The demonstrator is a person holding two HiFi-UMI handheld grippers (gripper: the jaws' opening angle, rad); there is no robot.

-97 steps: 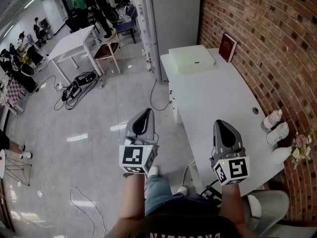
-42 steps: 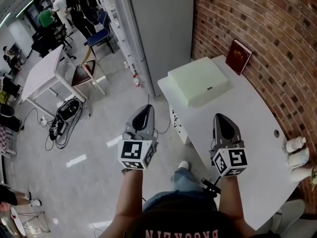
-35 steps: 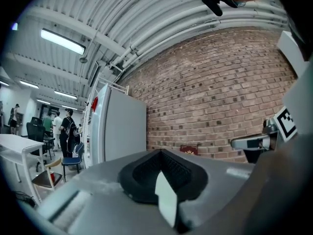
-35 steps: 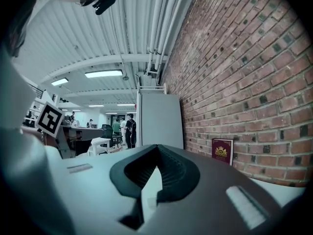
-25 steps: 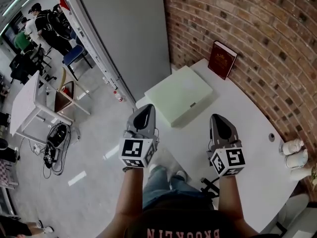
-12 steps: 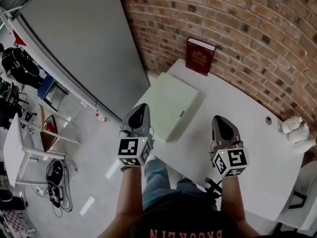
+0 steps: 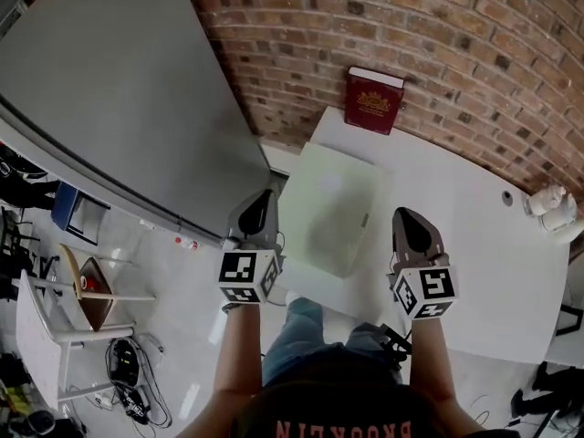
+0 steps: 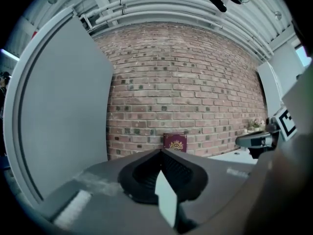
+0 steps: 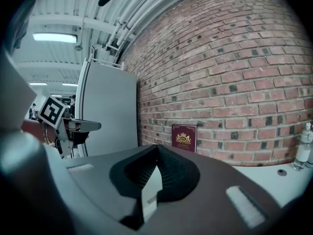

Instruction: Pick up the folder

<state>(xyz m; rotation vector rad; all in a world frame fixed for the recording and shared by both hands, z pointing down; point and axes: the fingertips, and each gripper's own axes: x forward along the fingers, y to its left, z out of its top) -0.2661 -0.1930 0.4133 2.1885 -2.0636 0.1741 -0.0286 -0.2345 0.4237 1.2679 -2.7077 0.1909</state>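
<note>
Since a second ago the folder (image 7: 330, 208) has come from ahead of both grippers to lie between them in the head view, and the room of people and desks has slid out of sight. The folder is a pale green flat case lying at the left end of the white table (image 7: 465, 245), its near end close to the table's front edge. Its long axis runs away from the person toward the brick wall (image 7: 511, 53), the far end tilted slightly right; a small dark mark sits on its right long edge. Beyond it a dark red book (image 7: 372, 100) stands leaning against the wall. A large grey panel (image 7: 109, 89) rises left of the table, with a chair (image 7: 82, 286) and cables on the floor below. The left gripper (image 7: 264, 197) hangs just beside the folder's left long edge, over the table's end, jaws pressed together on nothing. The right gripper (image 7: 407, 215) hangs just right of the folder, over bare tabletop, jaws likewise closed and empty.
</note>
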